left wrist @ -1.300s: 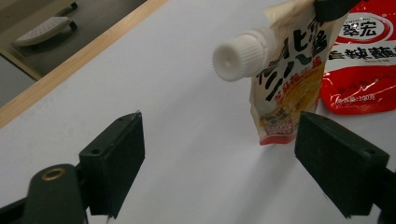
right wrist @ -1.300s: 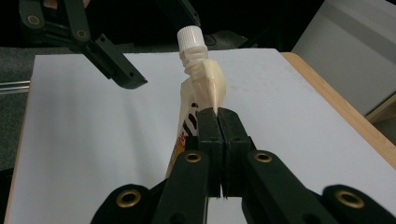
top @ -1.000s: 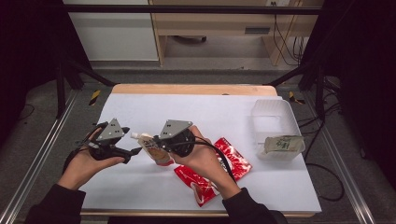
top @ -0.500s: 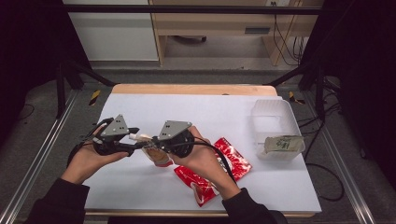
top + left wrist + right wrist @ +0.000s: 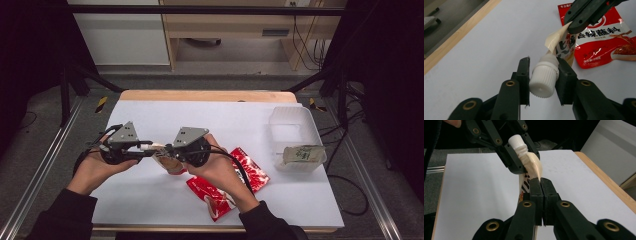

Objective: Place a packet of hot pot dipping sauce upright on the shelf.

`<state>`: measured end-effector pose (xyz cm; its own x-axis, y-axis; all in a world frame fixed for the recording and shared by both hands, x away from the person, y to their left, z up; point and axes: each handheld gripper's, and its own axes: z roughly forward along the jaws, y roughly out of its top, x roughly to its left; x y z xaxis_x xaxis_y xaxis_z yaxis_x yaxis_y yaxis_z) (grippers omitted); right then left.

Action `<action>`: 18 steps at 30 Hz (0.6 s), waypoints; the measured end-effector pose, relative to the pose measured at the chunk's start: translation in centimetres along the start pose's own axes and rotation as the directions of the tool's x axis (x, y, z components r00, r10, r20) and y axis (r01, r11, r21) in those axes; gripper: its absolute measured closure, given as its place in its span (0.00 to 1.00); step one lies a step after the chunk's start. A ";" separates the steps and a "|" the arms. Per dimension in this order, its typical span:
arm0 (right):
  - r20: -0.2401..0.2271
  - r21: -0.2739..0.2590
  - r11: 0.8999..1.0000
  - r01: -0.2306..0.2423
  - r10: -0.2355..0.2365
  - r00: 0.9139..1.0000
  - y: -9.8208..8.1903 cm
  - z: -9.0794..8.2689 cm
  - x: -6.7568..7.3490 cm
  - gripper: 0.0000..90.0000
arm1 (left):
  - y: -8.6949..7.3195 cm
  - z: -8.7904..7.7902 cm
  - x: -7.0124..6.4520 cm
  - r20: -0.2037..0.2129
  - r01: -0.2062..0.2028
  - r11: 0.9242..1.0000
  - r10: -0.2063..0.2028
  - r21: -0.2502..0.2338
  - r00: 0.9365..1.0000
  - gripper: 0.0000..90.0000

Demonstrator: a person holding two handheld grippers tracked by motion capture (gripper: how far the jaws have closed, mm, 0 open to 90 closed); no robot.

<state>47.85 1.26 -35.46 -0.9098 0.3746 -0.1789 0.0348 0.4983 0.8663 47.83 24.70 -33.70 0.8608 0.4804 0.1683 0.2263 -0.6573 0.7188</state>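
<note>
High view. The left gripper (image 5: 145, 148) and the right gripper (image 5: 170, 150) meet near the front left of the white table (image 5: 210, 120), with a beige spouted pouch (image 5: 167, 162) held between them just above the surface. A red snack packet (image 5: 235, 182) lies flat under the right forearm. At the right edge of the table stands a clear plastic bin (image 5: 295, 125) containing a small pale packet (image 5: 302, 154). Earlier frames are given for this view, and the left gripper's jaws have just been closing; the pouch's cap lies between them.

Left gripper view. The two black jaws stand on either side of the white ribbed screw cap (image 5: 543, 77) of the pouch (image 5: 562, 46). Both pads appear to touch the cap's flanks, so the tool is judged to be pinching the cap. Beyond it, the right gripper (image 5: 574, 26) clamps the pouch's upper edge, and the red snack packet (image 5: 606, 42) lies on the table behind.

Right gripper view. The jaws are pressed together on the thin sealed edge of the pouch (image 5: 534, 166). The pouch hangs roughly upright, spout pointing away toward the left gripper (image 5: 517, 152), whose jaws flank the cap (image 5: 517, 142).

Progress. Done: the pouch is lifted, steadied by the right gripper, and the cap is seated in the left gripper. Left, by judgement: the cap is on the spout and not yet unscrewed, so the twisting-off step remains, followed by whatever use the opened pouch is meant for.
</note>
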 end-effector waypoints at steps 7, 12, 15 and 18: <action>0.002 0.000 1.000 -0.020 0.020 1.000 -0.2 -0.1 -0.4 0.99 | 1.0 -0.4 -0.2 0.020 -0.024 1.000 0.024 0.006 1.000 0.79; 0.007 -0.004 1.000 -0.025 0.025 1.000 -0.2 -0.3 -0.5 0.98 | 2.2 -0.8 -0.2 0.033 -0.045 0.999 0.044 0.022 0.998 0.80; 0.006 -0.008 1.000 -0.029 0.030 1.000 -0.2 -0.5 -0.6 0.96 | 3.0 -1.2 -0.4 0.034 -0.070 0.997 0.068 0.038 0.997 0.81; 0.006 -0.009 0.999 -0.031 0.031 1.000 -0.2 -0.6 -0.7 0.88 | 3.4 -1.4 -0.4 0.034 -0.089 0.994 0.087 0.057 0.996 0.81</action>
<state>48.24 0.44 -35.20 -0.9057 0.3945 -0.1551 0.0591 0.4798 0.8754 47.59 23.07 -30.36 0.8921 0.4012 0.2078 0.1740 -0.7294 0.6616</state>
